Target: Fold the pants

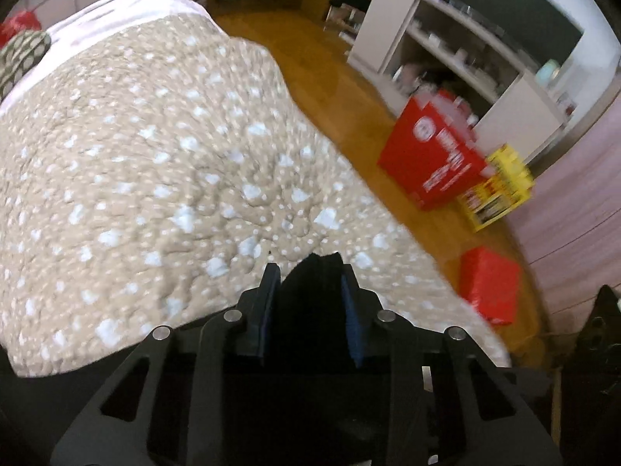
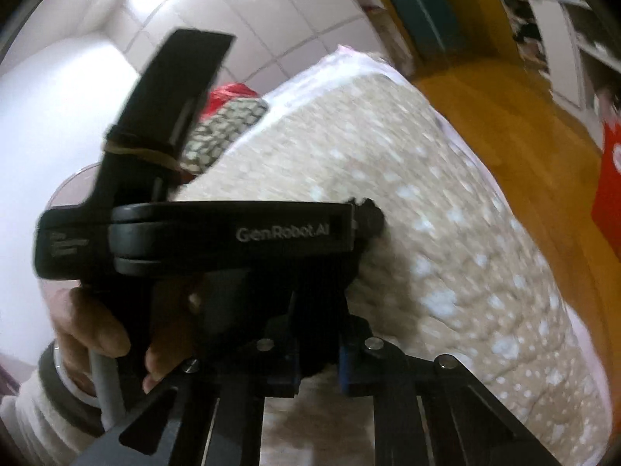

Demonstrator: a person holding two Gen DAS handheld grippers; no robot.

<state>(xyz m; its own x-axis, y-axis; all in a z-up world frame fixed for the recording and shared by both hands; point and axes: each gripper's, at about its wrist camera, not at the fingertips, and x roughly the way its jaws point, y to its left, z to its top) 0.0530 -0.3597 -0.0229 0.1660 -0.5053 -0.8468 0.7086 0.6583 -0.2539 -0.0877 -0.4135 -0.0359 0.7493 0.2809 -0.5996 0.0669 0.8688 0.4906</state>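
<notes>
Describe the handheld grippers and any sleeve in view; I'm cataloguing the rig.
Both grippers are black with silver bolt heads and blue-padded jaws. The left gripper carries white "GenRobot.AI" lettering and a rubber band around its upright black mount. A whitish sleeve has a dark cuff.

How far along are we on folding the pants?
Early. No finished fold shows on the quilt. In hand: left gripper pinches the black pants; right gripper is narrowed, its hold unclear. Left: lay them out and fold.
</notes>
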